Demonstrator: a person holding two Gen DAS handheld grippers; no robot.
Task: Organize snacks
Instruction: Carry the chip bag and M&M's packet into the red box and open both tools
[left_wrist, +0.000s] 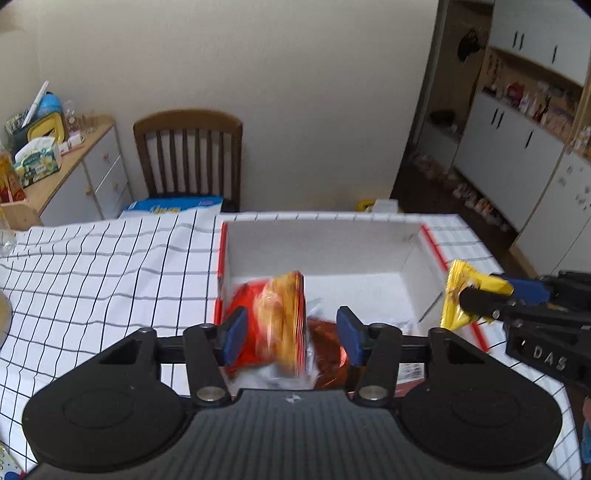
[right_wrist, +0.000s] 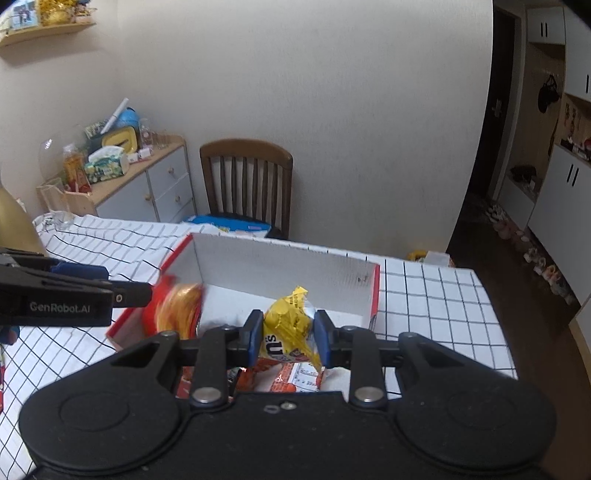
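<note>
A white cardboard box (left_wrist: 325, 243) with red edges is seen ahead of both jaws on the checked tablecloth (left_wrist: 92, 266). A red-orange snack bag (left_wrist: 275, 314) – blurred – sits between the half-open left gripper (left_wrist: 291, 332) jaws; whether the pads press it cannot be told. A yellow candy bag (right_wrist: 290, 325) is clamped in the nearly closed right gripper (right_wrist: 288, 338).

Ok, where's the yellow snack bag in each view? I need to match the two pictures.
Left wrist: yellow bag at the right edge, pinched in the right gripper, over the box's right wall.
Right wrist: yellow bag at centre, between that gripper's blue pads, over the box.
Shared landmark: the white box with red outer sides; the wooden chair stands behind it in both.
</note>
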